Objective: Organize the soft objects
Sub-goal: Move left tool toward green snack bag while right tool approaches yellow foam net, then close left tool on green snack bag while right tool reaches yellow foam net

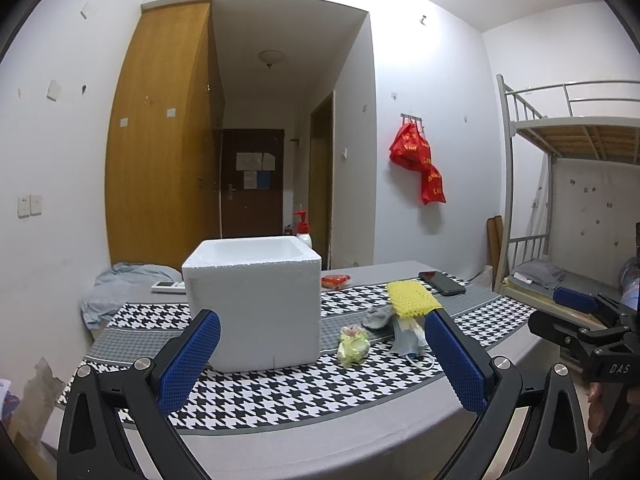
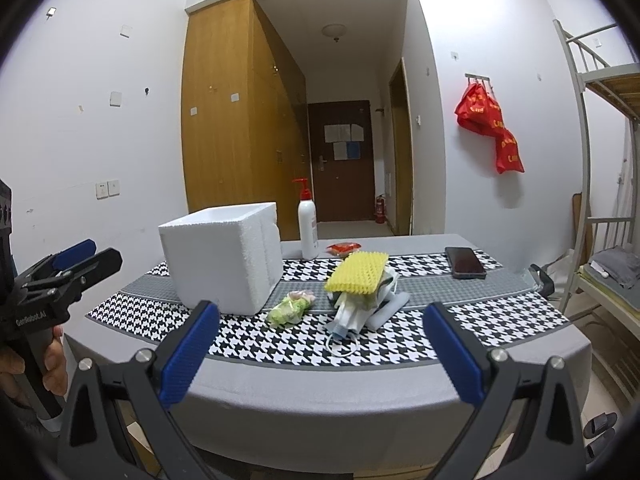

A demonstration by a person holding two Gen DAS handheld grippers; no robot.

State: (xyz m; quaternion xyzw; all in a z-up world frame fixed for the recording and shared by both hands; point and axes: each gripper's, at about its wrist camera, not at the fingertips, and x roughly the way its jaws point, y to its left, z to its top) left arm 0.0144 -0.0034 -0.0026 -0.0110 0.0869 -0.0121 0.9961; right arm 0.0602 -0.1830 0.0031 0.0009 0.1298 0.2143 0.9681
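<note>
i have my left gripper (image 1: pixel 322 356) and right gripper (image 2: pixel 320 354) both spread wide, holding nothing, above the table's (image 2: pixel 360 392) near edge. the yellow foam net (image 2: pixel 357 273) tops a pile with a face mask (image 2: pixel 347 322), just right of the white styrofoam box (image 2: pixel 224 256).

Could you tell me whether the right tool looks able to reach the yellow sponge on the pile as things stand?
Probably yes: the right tool is open and empty, short of the table edge, and the yellow sponge lies on top of the pile with nothing between them.
</note>
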